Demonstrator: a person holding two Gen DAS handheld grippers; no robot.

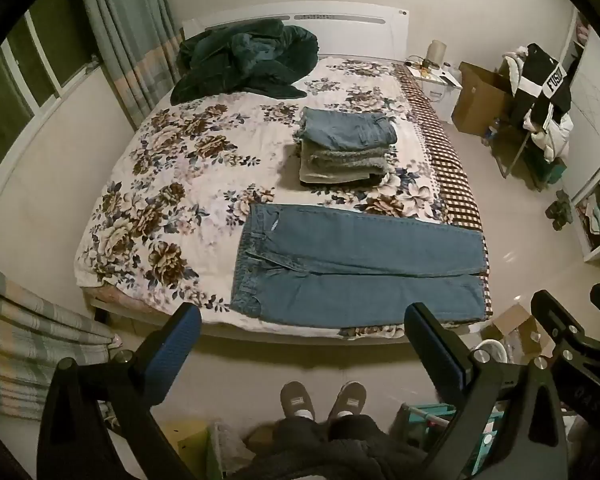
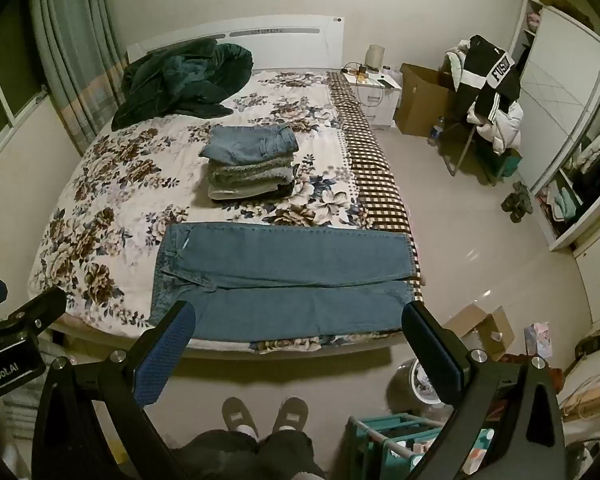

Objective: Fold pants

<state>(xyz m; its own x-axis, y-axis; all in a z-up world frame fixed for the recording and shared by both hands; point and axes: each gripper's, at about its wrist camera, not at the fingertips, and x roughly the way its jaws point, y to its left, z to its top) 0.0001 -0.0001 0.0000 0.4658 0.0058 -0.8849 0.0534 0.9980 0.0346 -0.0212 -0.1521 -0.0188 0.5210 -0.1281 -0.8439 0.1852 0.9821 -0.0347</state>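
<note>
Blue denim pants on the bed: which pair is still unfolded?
The blue denim pants spread flat along the bed's near edge, legs stretched rightward. The other denim pair is folded, topping the stack of folded clothes behind.

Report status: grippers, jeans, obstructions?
Left gripper and right gripper open, empty, short of bed. Jeans flat, unfolded, at near edge. Folded stack behind, clear.
</note>
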